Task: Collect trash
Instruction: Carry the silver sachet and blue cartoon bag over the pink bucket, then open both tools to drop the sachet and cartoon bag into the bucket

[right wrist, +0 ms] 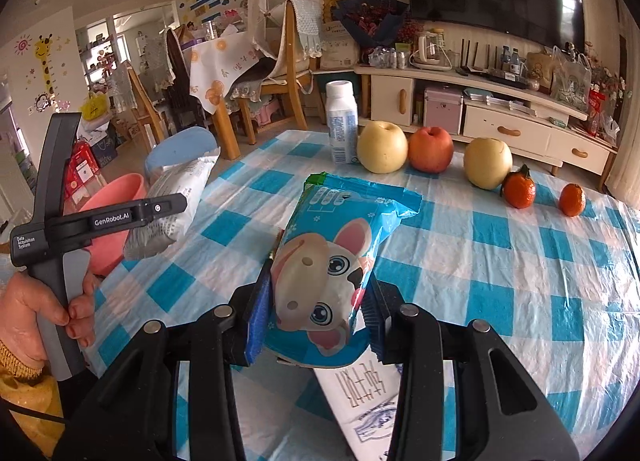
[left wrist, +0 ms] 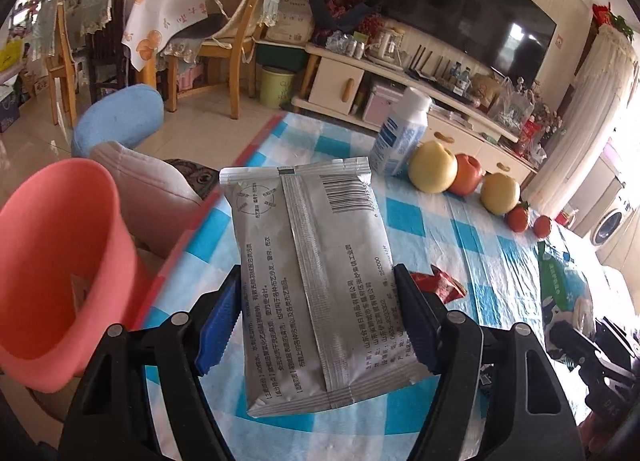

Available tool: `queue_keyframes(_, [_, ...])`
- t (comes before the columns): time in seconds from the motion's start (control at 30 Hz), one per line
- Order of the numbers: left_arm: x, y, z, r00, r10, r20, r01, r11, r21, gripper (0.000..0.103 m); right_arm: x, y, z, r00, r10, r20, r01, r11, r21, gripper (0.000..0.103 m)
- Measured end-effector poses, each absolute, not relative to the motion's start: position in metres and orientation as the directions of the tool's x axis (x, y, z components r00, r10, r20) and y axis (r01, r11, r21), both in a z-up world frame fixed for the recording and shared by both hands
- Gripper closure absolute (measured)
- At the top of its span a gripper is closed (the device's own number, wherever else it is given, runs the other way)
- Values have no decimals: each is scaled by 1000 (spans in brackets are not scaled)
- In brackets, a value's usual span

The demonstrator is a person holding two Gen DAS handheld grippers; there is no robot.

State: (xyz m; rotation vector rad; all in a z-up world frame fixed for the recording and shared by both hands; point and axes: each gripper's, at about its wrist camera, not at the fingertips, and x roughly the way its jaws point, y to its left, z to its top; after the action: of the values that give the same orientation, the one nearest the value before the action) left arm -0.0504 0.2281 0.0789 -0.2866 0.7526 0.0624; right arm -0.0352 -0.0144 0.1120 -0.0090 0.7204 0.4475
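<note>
My left gripper (left wrist: pixel 318 313) is shut on a silver packet (left wrist: pixel 308 269) printed with text and a barcode, held upright above the table's left edge. The pink bin (left wrist: pixel 60 261) stands just left of it, beside the table; it also shows in the right wrist view (right wrist: pixel 116 213). My right gripper (right wrist: pixel 316 301) is shut on a blue wrapper with a cartoon animal (right wrist: pixel 336 261), held above the table. The left gripper and its silver packet (right wrist: pixel 176 205) show at the left of the right wrist view. A red wrapper (left wrist: pixel 440 283) lies on the table right of the left gripper.
The blue-and-white checked tablecloth (right wrist: pixel 500 269) carries a white bottle (right wrist: pixel 342 125), two yellow pears (right wrist: pixel 382 147), a red apple (right wrist: pixel 430 149) and two tangerines (right wrist: pixel 518 189) along the far edge. A white packet (right wrist: pixel 360 401) lies under my right gripper. A blue stool (left wrist: pixel 120 117) stands beyond the bin.
</note>
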Motion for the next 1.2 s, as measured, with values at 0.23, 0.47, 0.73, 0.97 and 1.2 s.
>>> queue_keyframes(0.23, [-73,289,102,764,91,-639,-298,928,-224,30,-38,39,124,626,464,-626,-478,863,162,61])
queue_keyframes(0.47, [-99,354,116,757,218,-615,-441,866,-235,30,-39,115,139,570,541,-618,-591,793,149,61])
queue_keyframes(0.73, [-118,408,113,712,312,-629,-551,804,-225,30,-38,202,151,514,602,-611,-696,709,113,61])
queue_keyframes(0.97, [-127,441,104,684,336,-648,-599,765,-236,30,-33,267,152,467,640,-610,-761,642,90,61])
queue_keyframes(1.2, [-129,460,94,668,329,-668,-625,736,-262,30,-24,311,138,429,640,-638,-792,606,75,61])
